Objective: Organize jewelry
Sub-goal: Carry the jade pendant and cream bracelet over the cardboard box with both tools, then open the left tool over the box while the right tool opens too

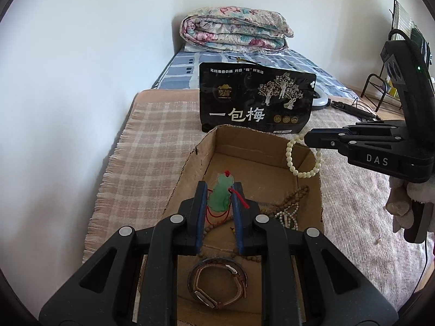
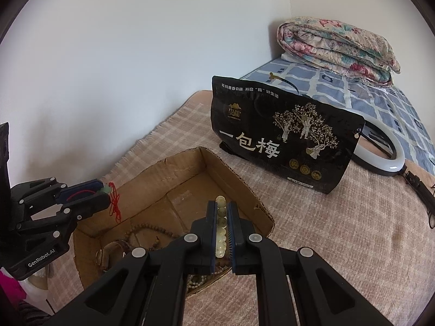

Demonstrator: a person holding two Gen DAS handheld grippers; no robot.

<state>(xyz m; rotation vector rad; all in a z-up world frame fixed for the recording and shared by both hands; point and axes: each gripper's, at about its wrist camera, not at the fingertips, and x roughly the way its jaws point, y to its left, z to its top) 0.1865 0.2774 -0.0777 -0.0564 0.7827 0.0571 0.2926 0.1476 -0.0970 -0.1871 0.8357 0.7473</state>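
Surface: beige plaid blanket (image 1: 152, 146) spread over a bed, plain white wall behind, so nothing fancy.
Box: open brown cardboard box (image 1: 206, 146) sitting on the blanket, right in front of a black snack pouch with white Chinese lettering (image 1: 255, 100) that's standing upright.
Left gripper (image 1: 218, 198): jaws pinching a green jade pendant on a red cord (image 1: 221, 193), held up over the box; the cord dangles below the pendant.
Right gripper (image 2: 223, 225): jaws clamped on a cream-white beaded bracelet (image 1: 299, 157), which hangs as a loop over the box's right side.
Inside the box: a brown wooden bead strand (image 1: 291, 199), a small pale bead string (image 1: 286, 216) next to it, and a leather-strap wristwatch (image 1: 217, 285) lying at the near end.
Background: folded floral quilt (image 1: 233, 30) at the far end of the bed on a blue checked sheet (image 1: 312, 68), white ring light (image 2: 386, 149) lying behind the pouch.
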